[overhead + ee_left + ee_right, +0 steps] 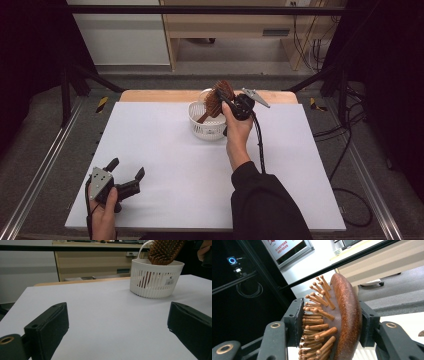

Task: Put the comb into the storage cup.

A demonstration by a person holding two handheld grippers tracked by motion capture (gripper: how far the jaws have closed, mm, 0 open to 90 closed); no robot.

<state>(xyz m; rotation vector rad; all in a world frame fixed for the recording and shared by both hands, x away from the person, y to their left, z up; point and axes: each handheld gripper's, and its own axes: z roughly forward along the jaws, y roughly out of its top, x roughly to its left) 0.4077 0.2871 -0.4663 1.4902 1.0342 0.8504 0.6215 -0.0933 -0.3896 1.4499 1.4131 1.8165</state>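
The white rectangular table (165, 165) carries very little, and on its far side, just right of centre, stands the small white slotted plastic basket (207, 125) with a loop handle at its far rim. In the left tool's view a brown wooden handle shows through the slots, so the basket holds the lower end of the brown wooden paddle hairbrush (219, 97); whether anything else lies inside cannot be told.

The right tool (231, 102) is over the basket's right rim, clamped on the head of the hairbrush: in the right tool's view one jaw presses against the wooden pegs and the other against the smooth rounded back. The brush stands tilted, its head above the rim and its handle pointing down to the left into the basket.

The left tool (127, 170) sits low at the near left corner of the table, well apart from the basket, its jaws wide apart and holding nothing.

Judging from this, the step in hand is the passage of the brush between basket and tool, most likely setting it in. The next move calls for lowering the head until the brush leans on the rim, then spreading the jaws without dragging the light basket sideways.
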